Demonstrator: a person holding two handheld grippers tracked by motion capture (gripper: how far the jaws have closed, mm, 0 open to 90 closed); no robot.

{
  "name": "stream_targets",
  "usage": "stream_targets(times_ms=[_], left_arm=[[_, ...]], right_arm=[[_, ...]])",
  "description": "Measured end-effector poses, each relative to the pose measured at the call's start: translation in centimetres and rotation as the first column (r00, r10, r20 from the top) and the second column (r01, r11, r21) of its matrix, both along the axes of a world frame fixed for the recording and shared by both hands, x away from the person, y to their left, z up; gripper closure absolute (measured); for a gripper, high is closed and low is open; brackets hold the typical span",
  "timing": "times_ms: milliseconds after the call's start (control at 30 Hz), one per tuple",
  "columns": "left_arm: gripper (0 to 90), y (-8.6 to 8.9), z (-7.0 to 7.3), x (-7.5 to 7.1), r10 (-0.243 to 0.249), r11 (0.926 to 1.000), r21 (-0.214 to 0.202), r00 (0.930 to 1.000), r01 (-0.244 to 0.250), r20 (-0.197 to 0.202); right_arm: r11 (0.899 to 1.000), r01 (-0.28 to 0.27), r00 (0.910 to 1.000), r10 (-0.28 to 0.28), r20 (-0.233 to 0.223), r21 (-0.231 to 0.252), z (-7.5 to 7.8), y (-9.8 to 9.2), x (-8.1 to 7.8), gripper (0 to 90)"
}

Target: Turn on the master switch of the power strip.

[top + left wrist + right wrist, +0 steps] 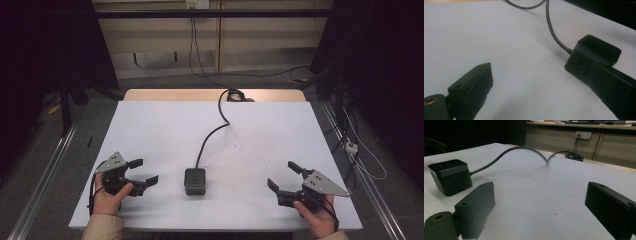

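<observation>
The black socket cube [195, 181] sat on the white tabletop [165, 130], near the middle of its near edge, flat on its base, with outlet slots showing on its side in both gripper views. Its black cable [212, 132] ran from the cube's far side toward the far edge, arched up off the surface partway, and ended in a loose coil [235, 94] at that edge. To the cube's left, the left gripper [142, 171] hovered near the near-left corner, jaws spread wide, nothing between them; in the left gripper view one jaw overlapped the cube's corner, and contact there could not be told. Over toward the near-right corner, the right gripper [282, 174] was held with jaws also spread and empty, well apart from the cube. Each gripper was clasped by a hand coming in from the near edge.
</observation>
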State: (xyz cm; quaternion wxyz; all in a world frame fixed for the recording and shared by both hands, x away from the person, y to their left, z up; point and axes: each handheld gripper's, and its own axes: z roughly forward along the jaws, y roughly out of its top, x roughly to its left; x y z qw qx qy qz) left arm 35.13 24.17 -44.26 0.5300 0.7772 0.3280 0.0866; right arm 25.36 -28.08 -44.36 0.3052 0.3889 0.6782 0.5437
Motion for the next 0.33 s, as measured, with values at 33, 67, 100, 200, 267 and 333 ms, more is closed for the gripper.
stream_targets(times_ms=[33,67,100,200,267,333], left_arm=[[5.1,0.01,-0.01,0.00,0.000,1.0000,-0.002,1.0000,0.000,-0.001],[5.1,0.00,0.00,-0.02,0.001,1.0000,-0.003,1.0000,-0.001,0.000],[5.1,0.00,0.00,-0.01,0.000,1.0000,-0.007,1.0000,0.000,0.000],[5.1,0.04,0.03,-0.04,0.003,1.0000,-0.005,1.0000,-0.003,-0.002],[5.1,0.10,0.06,-0.03,0.002,1.0000,-0.005,1.0000,-0.002,0.001],[5.1,0.13,0.06,-0.01,0.006,0.9999,-0.009,1.0000,-0.006,-0.002]], right_arm=[[1.000,0.000,1.0000,0.000,0.000,0.000,0.00,0.00,0.00,8.4],[1.000,-0.001,1.0000,0.001,0.001,-0.001,0.01,0.01,0.00,8.4],[1.000,-0.001,1.0000,0.001,0.000,-0.001,0.00,0.01,0.02,8.4],[1.000,-0.001,1.0000,0.001,-0.001,-0.002,-0.02,0.04,0.04,8.4],[1.000,-0.002,1.0000,0.002,-0.001,-0.002,-0.02,0.08,0.06,8.4],[1.000,-0.004,1.0000,0.004,-0.002,-0.002,-0.05,0.10,0.08,8.4]])
